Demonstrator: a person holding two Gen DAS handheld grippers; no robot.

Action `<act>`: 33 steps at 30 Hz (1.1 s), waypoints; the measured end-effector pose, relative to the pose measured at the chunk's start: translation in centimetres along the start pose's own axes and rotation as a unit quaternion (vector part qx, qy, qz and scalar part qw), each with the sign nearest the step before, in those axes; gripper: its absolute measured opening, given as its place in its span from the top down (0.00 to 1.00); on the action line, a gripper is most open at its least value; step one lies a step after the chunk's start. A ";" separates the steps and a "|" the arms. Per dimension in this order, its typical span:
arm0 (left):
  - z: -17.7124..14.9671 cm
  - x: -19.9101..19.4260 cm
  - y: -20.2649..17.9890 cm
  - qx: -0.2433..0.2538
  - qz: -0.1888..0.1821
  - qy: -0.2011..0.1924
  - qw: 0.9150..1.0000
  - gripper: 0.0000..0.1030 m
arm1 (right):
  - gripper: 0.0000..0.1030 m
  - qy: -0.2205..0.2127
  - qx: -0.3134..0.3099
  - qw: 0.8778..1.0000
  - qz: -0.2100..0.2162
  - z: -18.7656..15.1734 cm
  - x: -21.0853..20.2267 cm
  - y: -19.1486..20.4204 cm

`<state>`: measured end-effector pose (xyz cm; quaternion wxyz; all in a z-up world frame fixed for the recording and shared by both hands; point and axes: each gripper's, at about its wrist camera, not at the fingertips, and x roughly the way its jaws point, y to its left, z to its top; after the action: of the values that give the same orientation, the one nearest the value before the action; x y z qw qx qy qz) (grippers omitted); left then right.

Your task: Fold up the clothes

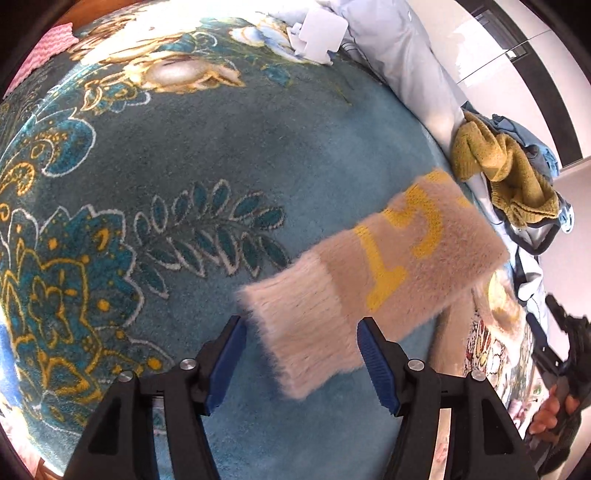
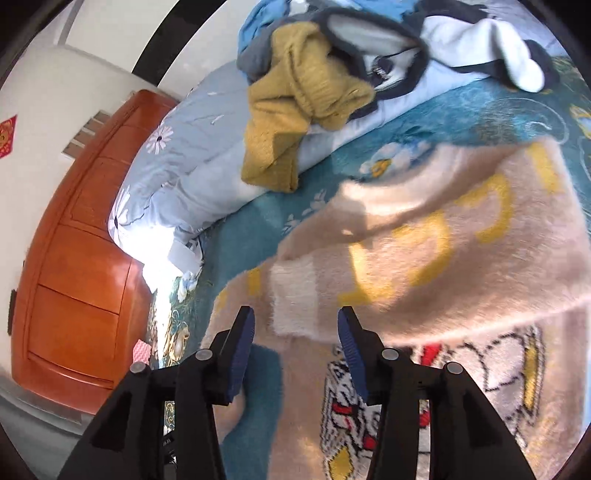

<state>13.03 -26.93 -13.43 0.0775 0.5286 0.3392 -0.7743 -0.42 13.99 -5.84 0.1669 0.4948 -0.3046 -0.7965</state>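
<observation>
the fuzzy beige sweater (image 2: pixel 424 258) with yellow lettering and a cartoon knit panel lies spread on the teal floral blanket (image 1: pixel 221 155) that covers the bed. one sleeve (image 1: pixel 369 277), with its paler ribbed cuff, stretches out just ahead of the left hand-held gripper (image 1: pixel 301 345), and its edges look blurred. in the right wrist view a cuff lies just ahead of the right hand-held gripper (image 2: pixel 297 330). both have their blue pads well apart and hold nothing.

the folding looks barely begun: the body shows no neat fold, and the sleeve reaches outward rather than lying tucked over the body. whether it is being drawn in i cannot tell. left to do, by my reading, are the sleeves, the body fold, and then the heap behind.

counted: one beige sweater on the blanket; one mustard knit garment (image 2: pixel 295 107) on the heap; at least one blue garment (image 2: pixel 258 26) and one white-and-navy garment (image 2: pixel 480 40) tangled with it, exact number unclear; two hand-held grippers.
</observation>
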 end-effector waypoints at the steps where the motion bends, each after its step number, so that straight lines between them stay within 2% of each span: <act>1: 0.2 0.2 -0.3 -0.001 0.000 -0.007 1.000 0.38 | 0.53 -0.009 0.011 1.000 -0.001 -0.5 -1.2 -0.9; 2: 0.4 0.4 -0.5 -0.004 0.003 -0.013 1.000 0.45 | 0.53 -0.017 0.022 1.000 -0.002 -0.9 -2.3 -1.8; 3: 0.5 0.6 -0.7 -0.006 0.010 -0.017 1.000 0.66 | 0.53 -0.026 0.033 0.999 -0.003 -1.4 -3.5 -2.7; 4: 0.7 0.8 -0.9 -0.006 0.020 -0.020 1.000 0.75 | 0.53 -0.032 0.044 0.999 0.000 -1.9 -4.5 -3.5; 5: 1.0 0.9 -1.3 -0.008 0.023 -0.022 0.999 0.91 | 0.53 -0.038 0.053 0.998 0.005 -2.4 -5.5 -4.3; 8: 2.5 -0.1 -1.8 -0.016 0.003 -0.038 0.999 0.93 | 0.53 -0.059 0.070 0.996 0.008 -3.7 -8.1 -5.9; 11: 4.2 -2.4 -4.1 0.000 -0.025 -0.066 0.997 0.94 | 0.53 -0.075 0.084 0.994 0.013 -4.9 -10.0 -7.4; 15: 6.3 -6.8 -9.9 0.066 -0.067 -0.116 0.989 0.94 | 0.53 -0.081 0.097 0.992 0.022 -6.5 -11.3 -8.9; 18: 7.0 -9.8 -16.0 0.137 -0.106 -0.146 0.974 0.94 | 0.53 -0.080 0.110 0.990 0.034 -7.6 -11.8 -10.1; 21: 6.8 -11.6 -23.3 0.212 -0.151 -0.163 0.952 0.94 | 0.53 -0.084 0.119 0.988 0.043 -8.5 -12.4 -11.2; 24: 5.6 -11.9 -30.4 0.280 -0.182 -0.158 0.929 0.94 | 0.53 -0.091 0.132 0.986 0.051 -9.1 -13.0 -12.4; 27: 2.8 -10.7 -36.6 0.337 -0.200 -0.138 0.909 0.94 | 0.53 -0.099 0.138 0.984 0.056 -9.5 -13.6 -13.3; 29: 0.6 -8.7 -40.2 0.371 -0.192 -0.123 0.900 0.94 | 0.53 -0.102 0.141 0.983 0.057 -9.8 -14.0 -13.9; 33: -3.4 -2.6 -44.8 0.407 -0.167 -0.057 0.896 0.94 | 0.53 -0.104 0.151 0.981 0.058 -10.7 -14.6 -15.4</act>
<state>-4.73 8.43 7.96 -0.2560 0.4044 0.0730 -0.8750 16.22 30.56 -9.35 0.1035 0.4108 -0.4651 -0.7774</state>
